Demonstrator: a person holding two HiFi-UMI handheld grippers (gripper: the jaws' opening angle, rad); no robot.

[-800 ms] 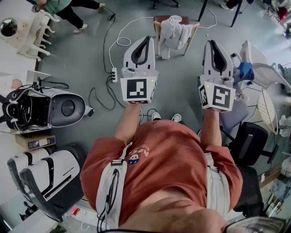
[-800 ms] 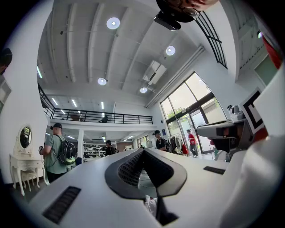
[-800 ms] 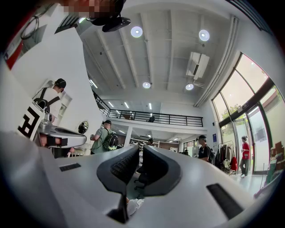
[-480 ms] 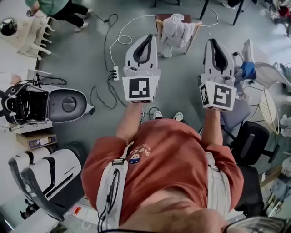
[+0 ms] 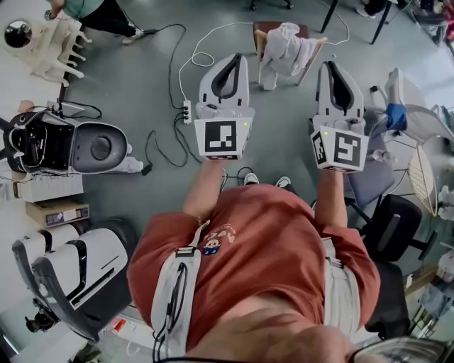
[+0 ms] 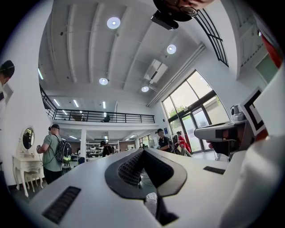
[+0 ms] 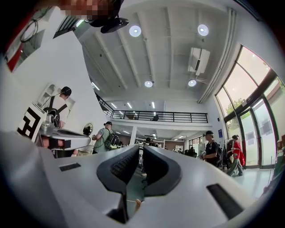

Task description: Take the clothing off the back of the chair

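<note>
A wooden chair [image 5: 259, 44] stands on the grey floor at the top middle of the head view, with white clothing [image 5: 285, 47] draped over its back. My left gripper [image 5: 233, 58] is held out in front of the person, shut and empty, its tip short of the chair and to its left. My right gripper [image 5: 332, 65] is level with it, also shut and empty, to the right of the chair. Both point slightly upward: the left gripper view shows its jaws [image 6: 143, 151] against a hall with people, and so does the right gripper view [image 7: 140, 150].
A power strip [image 5: 186, 112] and cables lie on the floor left of the chair. A white machine [image 5: 92, 145] stands at the left, an office chair [image 5: 386, 227] and a fan [image 5: 418, 177] at the right. A person [image 5: 99, 14] is at the top left.
In the head view the chair and the floor things have slid slightly to the right. Both grippers keep the same pose, shut.
</note>
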